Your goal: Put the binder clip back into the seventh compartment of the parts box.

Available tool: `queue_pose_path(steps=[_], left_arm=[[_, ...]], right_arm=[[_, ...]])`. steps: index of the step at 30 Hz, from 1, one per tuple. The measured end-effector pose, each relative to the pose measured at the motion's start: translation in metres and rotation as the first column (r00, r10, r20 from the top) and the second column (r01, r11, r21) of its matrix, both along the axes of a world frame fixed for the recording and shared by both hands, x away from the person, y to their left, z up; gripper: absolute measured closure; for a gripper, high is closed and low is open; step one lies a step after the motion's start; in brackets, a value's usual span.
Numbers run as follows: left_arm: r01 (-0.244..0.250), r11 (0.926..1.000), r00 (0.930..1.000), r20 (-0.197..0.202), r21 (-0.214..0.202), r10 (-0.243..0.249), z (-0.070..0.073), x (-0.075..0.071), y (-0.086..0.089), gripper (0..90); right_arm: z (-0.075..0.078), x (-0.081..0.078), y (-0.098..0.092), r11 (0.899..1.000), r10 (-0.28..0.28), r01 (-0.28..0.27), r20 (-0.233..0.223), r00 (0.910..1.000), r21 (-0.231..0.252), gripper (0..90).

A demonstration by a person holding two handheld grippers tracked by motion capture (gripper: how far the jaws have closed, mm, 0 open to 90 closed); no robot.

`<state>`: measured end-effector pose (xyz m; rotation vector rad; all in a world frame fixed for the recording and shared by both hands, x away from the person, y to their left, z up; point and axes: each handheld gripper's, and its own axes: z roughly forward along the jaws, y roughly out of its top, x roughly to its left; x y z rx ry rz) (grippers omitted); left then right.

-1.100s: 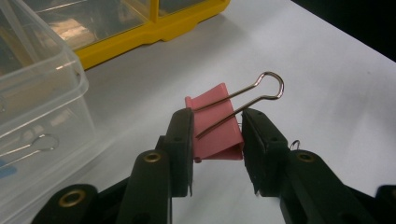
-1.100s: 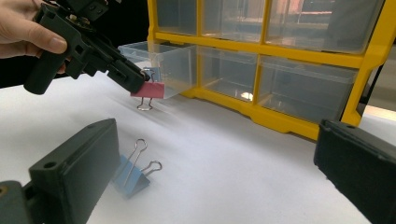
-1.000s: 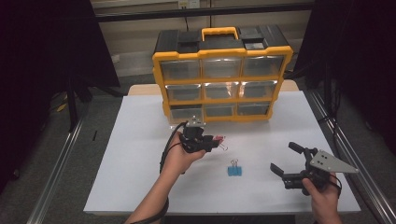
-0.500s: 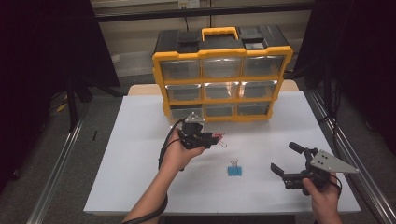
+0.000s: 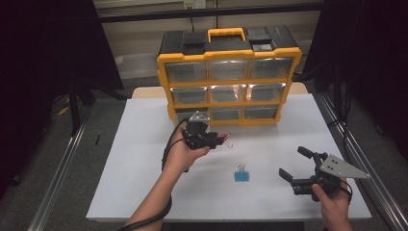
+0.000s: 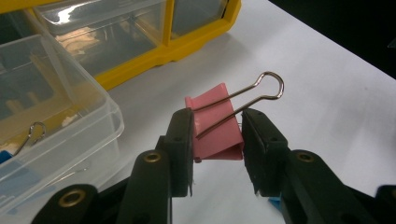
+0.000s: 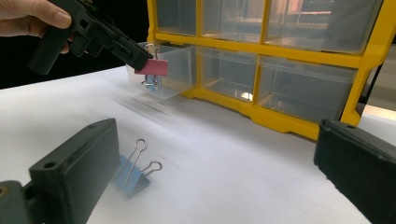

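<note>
My left gripper is shut on a pink binder clip, held above the white table just in front of the organizer's pulled-out bottom-left drawer. The right gripper view shows the pink clip right at that clear drawer, with a blue clip lying inside it. A blue binder clip lies on the table between the hands. My right gripper stands open, low near the front right, with nothing between its jaws; the blue clip lies beside its left jaw.
A yellow and black organizer with clear drawers stands at the back of the white table. Dark curtains and metal rails flank the table on both sides.
The left gripper with the pink clip has shifted slightly toward the organizer. The right gripper has kept still.
</note>
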<state>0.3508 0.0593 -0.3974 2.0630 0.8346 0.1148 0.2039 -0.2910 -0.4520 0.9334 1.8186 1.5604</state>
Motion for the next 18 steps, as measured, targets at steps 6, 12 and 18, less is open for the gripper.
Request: queue_pose_path(steps=[6, 12, 18], left_arm=[[-0.005, 1.0, 0.9999, 0.011, 0.002, 0.005, 0.007, 0.002, 0.001, 65.0], [-0.011, 0.9999, 0.9998, 0.015, -0.003, 0.011, 0.012, 0.004, 0.001, 65.0], [-0.023, 0.9997, 0.9997, 0.011, -0.009, 0.023, 0.014, 0.006, 0.001, 65.0]], right_arm=[[0.0, 0.0, 0.0, 1.0, 0.002, -0.002, -0.003, 1.0, 0.005, 0.0], [0.0, 0.0, 0.0, 1.0, 0.003, -0.003, -0.003, 1.0, 0.005, 0.1], [0.0, 0.0, 0.0, 1.0, 0.003, -0.003, -0.004, 1.0, 0.004, 0.0]])
